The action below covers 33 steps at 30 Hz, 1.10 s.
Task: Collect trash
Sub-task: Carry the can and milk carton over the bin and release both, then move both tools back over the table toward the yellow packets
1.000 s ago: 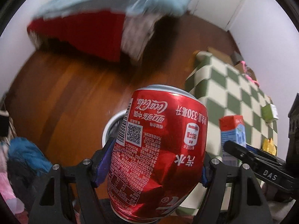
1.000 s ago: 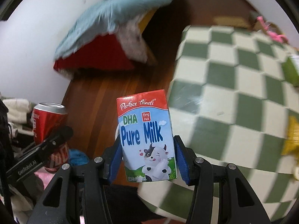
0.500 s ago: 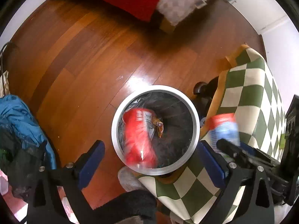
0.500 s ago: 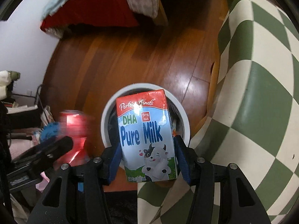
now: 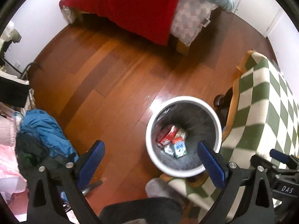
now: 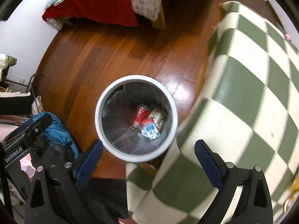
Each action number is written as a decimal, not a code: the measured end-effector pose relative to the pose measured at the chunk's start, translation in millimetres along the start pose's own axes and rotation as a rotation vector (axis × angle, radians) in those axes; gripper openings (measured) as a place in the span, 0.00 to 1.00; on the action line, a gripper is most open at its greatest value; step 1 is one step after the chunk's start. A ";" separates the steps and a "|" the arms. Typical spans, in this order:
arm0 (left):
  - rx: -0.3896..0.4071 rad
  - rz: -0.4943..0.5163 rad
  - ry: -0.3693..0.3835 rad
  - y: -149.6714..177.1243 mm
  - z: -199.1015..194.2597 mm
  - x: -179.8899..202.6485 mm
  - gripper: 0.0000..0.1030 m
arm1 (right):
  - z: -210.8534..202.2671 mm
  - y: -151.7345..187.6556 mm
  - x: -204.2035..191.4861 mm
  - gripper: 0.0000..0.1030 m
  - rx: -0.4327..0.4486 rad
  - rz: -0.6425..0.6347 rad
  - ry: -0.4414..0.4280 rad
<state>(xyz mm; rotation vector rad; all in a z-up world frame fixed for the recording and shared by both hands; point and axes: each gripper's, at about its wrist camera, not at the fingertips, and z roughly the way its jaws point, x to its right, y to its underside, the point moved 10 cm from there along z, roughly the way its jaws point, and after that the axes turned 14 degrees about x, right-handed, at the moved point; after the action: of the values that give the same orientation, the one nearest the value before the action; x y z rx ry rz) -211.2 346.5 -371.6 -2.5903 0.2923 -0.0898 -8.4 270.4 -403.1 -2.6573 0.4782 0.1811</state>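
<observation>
Both my grippers hung released above the bin.

My left gripper (image 5: 150,155) and right gripper (image 6: 148,155) gaped with nothing between their fingers; the red can (image 6: 139,116) and milk carton (image 6: 151,130) lay touching at the bottom of the white bin (image 6: 99,112), beside the checkered cloth (image 6: 243,93).

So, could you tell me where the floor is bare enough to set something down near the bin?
The wood floor is bare between the bed, the white bin and the blue clothes pile. It is crowded where the bin sits close against the checkered cloth, and the bin already holds a red can and cartons.
</observation>
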 end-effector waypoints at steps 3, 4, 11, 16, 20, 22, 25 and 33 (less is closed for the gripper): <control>0.022 0.039 -0.001 6.2 -26.0 -3.0 0.98 | -20.2 12.8 1.9 0.97 0.013 0.018 0.016; 0.026 0.048 0.004 7.1 -31.3 -1.7 0.98 | -25.7 15.6 1.9 0.97 0.022 0.020 0.023; 0.073 0.080 0.016 9.5 -79.3 -0.5 0.98 | -72.9 26.6 2.2 0.97 0.080 0.038 0.022; 0.119 0.086 0.027 5.4 -117.2 3.9 0.98 | -114.4 27.7 -5.9 0.97 0.127 0.034 -0.006; 0.166 0.080 0.037 1.1 -150.9 7.0 0.98 | -152.3 25.8 -13.3 0.97 0.178 0.022 -0.030; 0.188 0.072 0.041 -0.6 -165.4 7.4 0.98 | -167.5 26.7 -18.1 0.97 0.194 0.020 -0.049; 0.223 0.055 0.060 -3.8 -189.0 7.7 0.98 | -198.3 29.2 -25.2 0.97 0.232 0.018 -0.079; 0.294 0.062 0.090 -2.1 -235.1 25.4 0.98 | -260.5 53.4 -20.5 0.97 0.311 0.139 -0.158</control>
<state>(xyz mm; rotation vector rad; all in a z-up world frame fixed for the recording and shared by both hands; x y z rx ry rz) -214.4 225.6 -168.4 -2.2876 0.3634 -0.2116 -33.4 117.6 -185.9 -2.2875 0.5875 0.3278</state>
